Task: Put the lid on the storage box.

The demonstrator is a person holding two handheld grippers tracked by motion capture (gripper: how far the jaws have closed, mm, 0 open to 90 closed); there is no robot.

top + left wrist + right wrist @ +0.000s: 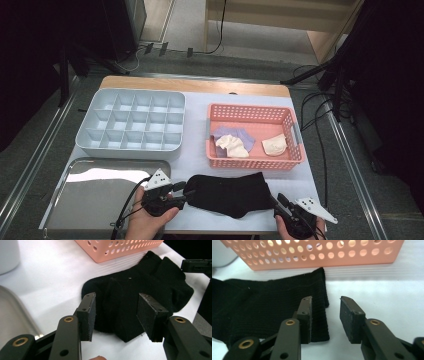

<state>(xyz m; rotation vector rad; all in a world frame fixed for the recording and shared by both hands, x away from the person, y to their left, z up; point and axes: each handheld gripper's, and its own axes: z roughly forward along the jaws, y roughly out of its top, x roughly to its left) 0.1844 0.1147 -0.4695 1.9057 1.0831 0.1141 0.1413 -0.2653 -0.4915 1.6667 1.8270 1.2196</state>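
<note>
Left gripper (pixel 181 192) — black body, grey three-cornered plate on top with small dark holes, black cable trailing toward table edge. Right gripper (pixel 278 201) — same black build, same grey plate. Jaws are flat black bars with brass-ringed rivets and plain screw holes; pads (pixel 86 315) are dark, rectangular, matte, slightly worn at corners. Hands bare, no sleeves visible.

A pale grey divided organiser (pixel 131 125) sits at the far left of the counter (pixel 195 160), its small square compartments open to the ceiling. Beside it to the right stands a pink perforated basket (pixel 254 162) with a lilac cloth (pixel 235 134) and two cream socks (pixel 231 146) (pixel 275 145) lying inside. Nearer, at the left edge, a shiny metal tray (pixel 95 200) catches the light. Black cables trail over the floor beyond the counter.
</note>
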